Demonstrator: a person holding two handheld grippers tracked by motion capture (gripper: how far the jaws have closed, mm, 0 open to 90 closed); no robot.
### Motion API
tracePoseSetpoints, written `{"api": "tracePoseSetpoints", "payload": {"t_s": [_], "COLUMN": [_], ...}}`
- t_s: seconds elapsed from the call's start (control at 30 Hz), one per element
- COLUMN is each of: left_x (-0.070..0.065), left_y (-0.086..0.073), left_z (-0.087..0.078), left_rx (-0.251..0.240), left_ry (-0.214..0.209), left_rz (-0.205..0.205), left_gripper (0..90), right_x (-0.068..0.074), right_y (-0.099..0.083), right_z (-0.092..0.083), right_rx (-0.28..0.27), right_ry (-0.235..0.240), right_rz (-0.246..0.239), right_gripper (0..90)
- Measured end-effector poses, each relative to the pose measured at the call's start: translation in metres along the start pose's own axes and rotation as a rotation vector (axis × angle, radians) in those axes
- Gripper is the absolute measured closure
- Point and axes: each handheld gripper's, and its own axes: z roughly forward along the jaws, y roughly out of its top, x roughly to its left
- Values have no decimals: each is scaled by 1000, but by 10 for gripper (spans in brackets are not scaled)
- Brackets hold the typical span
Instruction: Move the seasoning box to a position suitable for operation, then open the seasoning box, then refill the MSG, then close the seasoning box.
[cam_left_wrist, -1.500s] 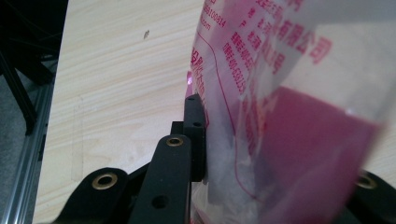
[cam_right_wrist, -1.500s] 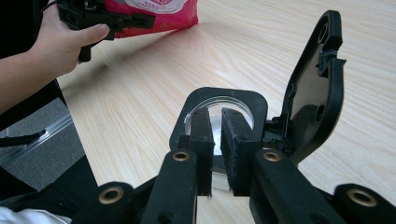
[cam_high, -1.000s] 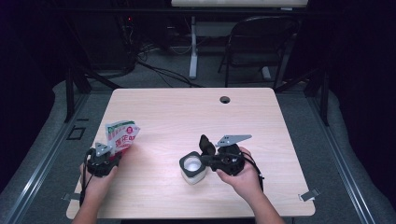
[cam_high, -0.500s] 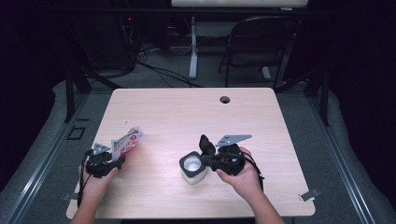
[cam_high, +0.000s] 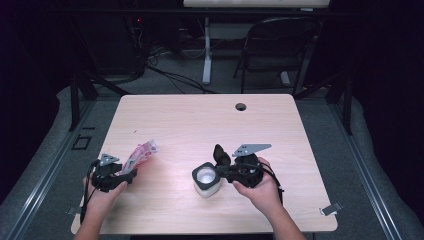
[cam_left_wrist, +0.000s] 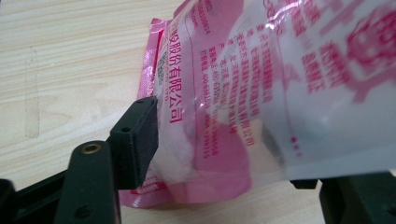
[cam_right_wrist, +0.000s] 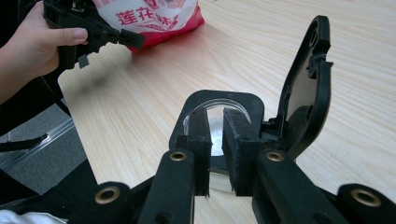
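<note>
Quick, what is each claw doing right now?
Left claw: jaws have just been opening, the pink bag loose between them.
Right claw: shut on the rim of the open-lidded container.

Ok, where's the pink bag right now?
In the high view the pink bag lies on the table's left side, between the left gripper's open fingers, well left of the black-lidded container.

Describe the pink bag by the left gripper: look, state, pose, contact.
The pink bag is a soft plastic pouch, part clear, part pink, printed with pink Chinese text, with white contents showing through. It lies on the wooden table near the front left corner, slanting away from the left gripper. Its near end sits between that gripper's jaws, which have just been opening. One pad is at the film's edge; the other jaw is hidden behind the bag, so a remaining grip cannot be told.
</note>
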Motion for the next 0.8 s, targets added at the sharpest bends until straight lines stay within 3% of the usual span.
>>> {"api": "tracePoseSetpoints", "payload": {"t_s": [0.4, 0.63, 0.8], "left_x": [-11, -19, -25], "left_y": [0, 1, -2], "left_z": [-6, -9, -13], "left_rx": [22, 31, 26], "left_ry": [-43, -42, -74], "left_rz": [22, 29, 39], "left_gripper": [296, 296, 280], "right_x": [-1, 1, 1], "right_y": [1, 2, 3], "right_z": [-3, -5, -7], "right_rx": [-6, -7, -10], "right_ry": [-3, 9, 16], "right_rz": [4, 14, 18], "right_gripper": [807, 774, 754]}}
